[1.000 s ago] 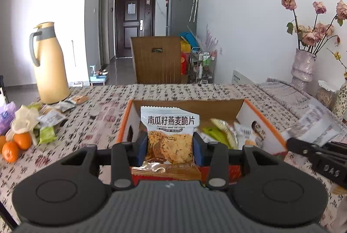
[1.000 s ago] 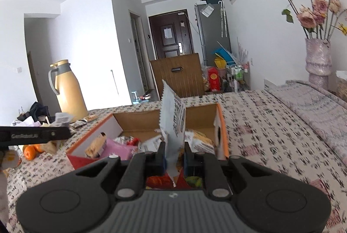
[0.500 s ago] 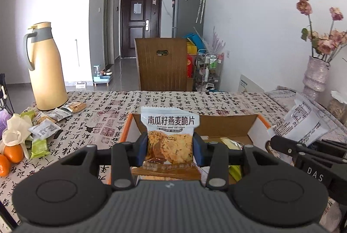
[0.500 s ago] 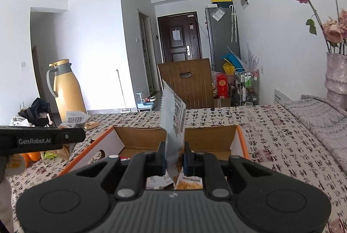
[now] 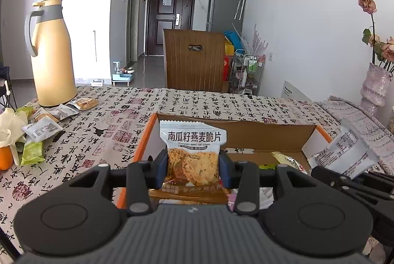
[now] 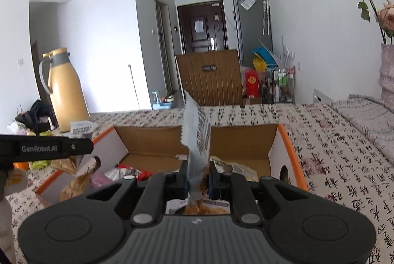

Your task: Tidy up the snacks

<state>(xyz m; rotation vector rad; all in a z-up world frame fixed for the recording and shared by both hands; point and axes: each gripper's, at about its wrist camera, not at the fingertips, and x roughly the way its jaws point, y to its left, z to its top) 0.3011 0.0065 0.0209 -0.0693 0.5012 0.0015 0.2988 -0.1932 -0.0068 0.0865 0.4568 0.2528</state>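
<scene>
My left gripper [image 5: 192, 165] is shut on an upright oat crisp packet [image 5: 192, 153], white on top with cookies pictured below, held over the near left end of the orange-edged cardboard box [image 5: 270, 126]. My right gripper [image 6: 198, 180] is shut on a grey-white snack packet [image 6: 198, 131] seen edge-on, above the same box [image 6: 288, 141]. In the left wrist view that packet [image 5: 344, 153] and the right gripper's black fingers [image 5: 344, 185] show at the right. Several snack packets [image 6: 128, 171] lie inside the box.
A yellow thermos jug [image 5: 53, 54] stands at the table's far left with loose snack packets [image 5: 41, 128] and an orange [image 5: 5, 158] near it. A vase of dried roses [image 5: 375, 82] stands at the right. A wooden chair back [image 5: 194, 62] rises behind the patterned tablecloth [image 5: 118, 121].
Both grippers have moved back toward the near end of the box with their packets still held. The box's contents now sit lower and closer in both views.
</scene>
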